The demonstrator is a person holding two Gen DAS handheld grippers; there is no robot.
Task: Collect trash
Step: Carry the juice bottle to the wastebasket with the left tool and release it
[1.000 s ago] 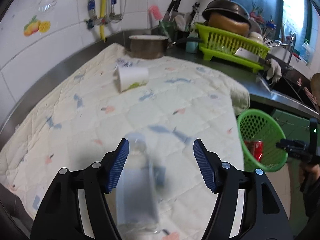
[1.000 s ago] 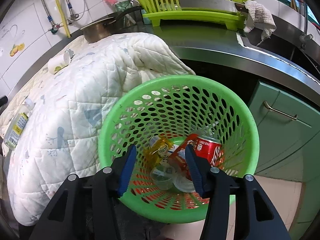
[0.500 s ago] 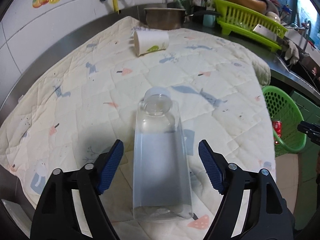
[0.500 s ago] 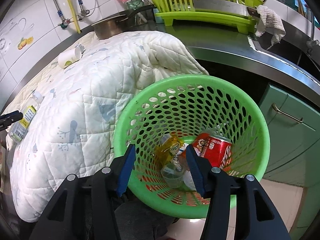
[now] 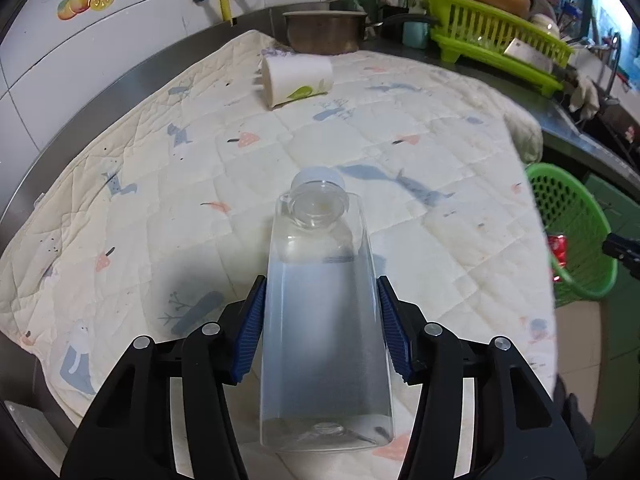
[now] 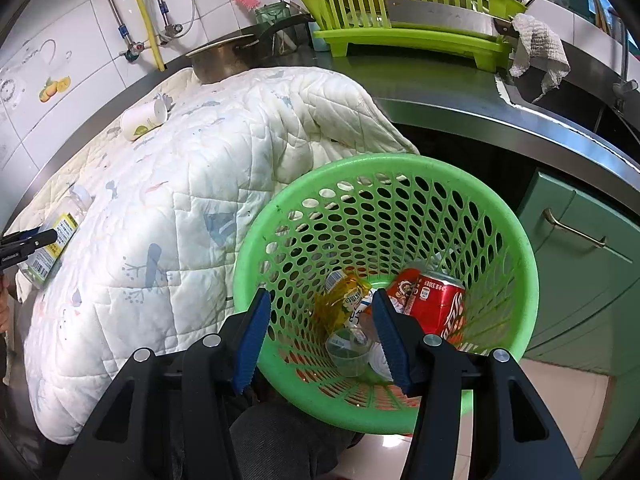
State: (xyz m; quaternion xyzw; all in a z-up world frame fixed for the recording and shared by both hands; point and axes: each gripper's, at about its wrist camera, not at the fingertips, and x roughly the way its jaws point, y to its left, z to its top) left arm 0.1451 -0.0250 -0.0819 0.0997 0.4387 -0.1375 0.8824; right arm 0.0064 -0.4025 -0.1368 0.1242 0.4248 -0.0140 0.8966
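Left tongs closed on clear plastic bottle lying on quilt near tabletop's front edge, right tongs open, empty, above green trash basket, paper cup on its side toward back edge.

bottle on quilt | cup behind bottle | basket right of quilt | can in basket

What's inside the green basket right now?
Inside the green basket: a red soda can, a yellow wrapper and a clear plastic cup. The right gripper hides part of the bottom.
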